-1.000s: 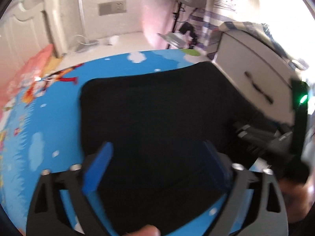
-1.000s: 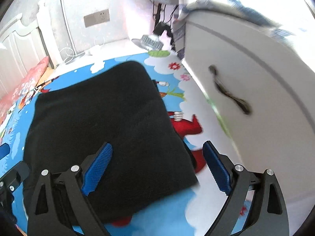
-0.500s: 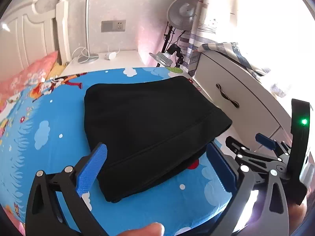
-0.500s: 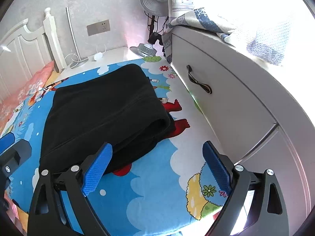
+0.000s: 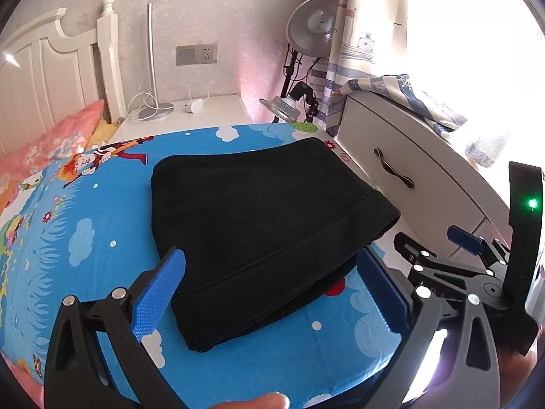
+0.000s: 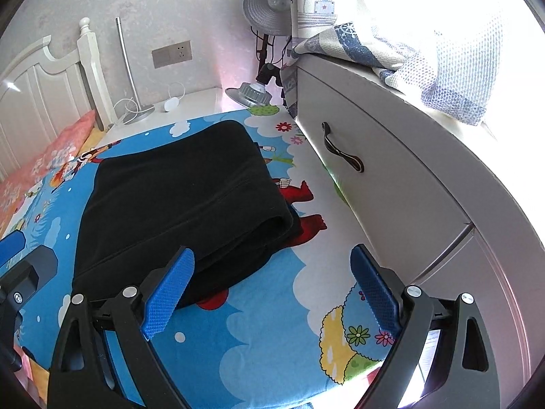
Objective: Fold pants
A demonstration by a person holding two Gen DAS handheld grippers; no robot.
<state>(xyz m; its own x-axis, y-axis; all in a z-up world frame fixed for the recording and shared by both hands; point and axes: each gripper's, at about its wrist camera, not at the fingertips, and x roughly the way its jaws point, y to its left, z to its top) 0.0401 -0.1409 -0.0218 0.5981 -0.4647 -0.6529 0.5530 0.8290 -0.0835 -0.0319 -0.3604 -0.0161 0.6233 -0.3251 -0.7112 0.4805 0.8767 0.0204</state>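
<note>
The black pants [image 5: 259, 218] lie folded into a thick rectangle on the blue cartoon bed sheet [image 5: 85, 238]; they also show in the right wrist view [image 6: 184, 197]. My left gripper [image 5: 272, 289] is open and empty, above the near edge of the fold. My right gripper [image 6: 272, 283] is open and empty, held over the sheet just right of the pants' near right corner. The right gripper also shows at the right of the left wrist view [image 5: 453, 259].
A white drawer cabinet [image 6: 391, 170] with a dark handle stands close along the bed's right side, cloth draped on top. A bedside table [image 5: 184, 112] with a lamp and cables, a fan [image 5: 310, 30] and a white headboard [image 5: 51, 78] stand behind. A pink pillow [image 5: 54, 139] lies far left.
Both grippers have pulled back and up from the pants, staying open. The folded pants now lie farther away and whole in view.
</note>
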